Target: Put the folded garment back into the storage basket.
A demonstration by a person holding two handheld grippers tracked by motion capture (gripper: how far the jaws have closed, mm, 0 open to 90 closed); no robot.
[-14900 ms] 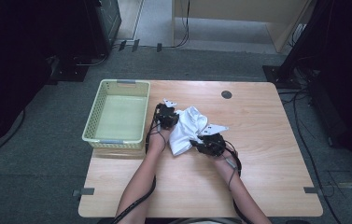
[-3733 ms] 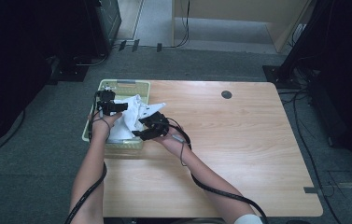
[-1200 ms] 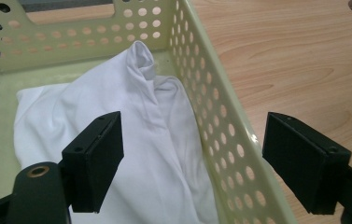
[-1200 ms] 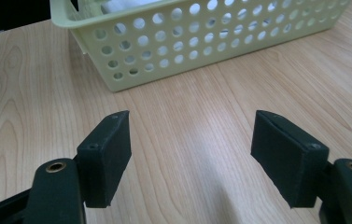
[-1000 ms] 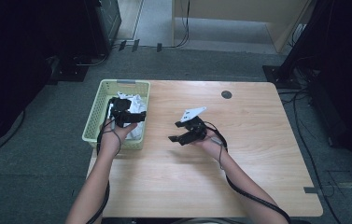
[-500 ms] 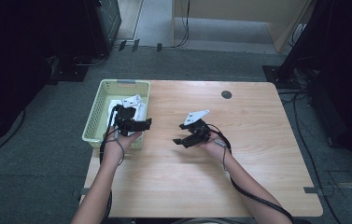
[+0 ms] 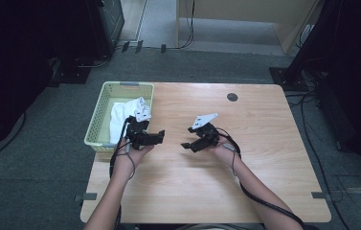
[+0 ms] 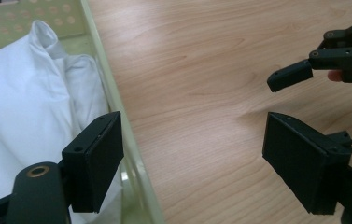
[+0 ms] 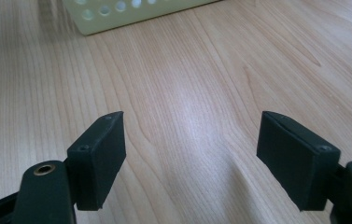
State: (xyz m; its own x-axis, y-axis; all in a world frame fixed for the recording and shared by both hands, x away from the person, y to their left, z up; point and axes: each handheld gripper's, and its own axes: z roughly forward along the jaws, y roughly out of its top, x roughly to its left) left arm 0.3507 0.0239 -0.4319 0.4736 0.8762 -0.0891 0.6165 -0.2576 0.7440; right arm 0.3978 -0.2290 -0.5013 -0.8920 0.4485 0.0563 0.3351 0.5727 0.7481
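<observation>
My left tongs (image 7: 155, 138) have come away from the basket (image 7: 102, 117) to the table edge, spread and empty; my right tongs (image 7: 191, 142), also spread and empty, hover over bare wood. The white cloth (image 7: 120, 112) lies in the basket, so stowing looks done.

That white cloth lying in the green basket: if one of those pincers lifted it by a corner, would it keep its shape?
Probably not. The white cloth lies bunched in soft folds, so it would likely droop and unfold. It looks thin, so probably light. The perforated basket also looks light, and a snagged fold might drag it along.
</observation>
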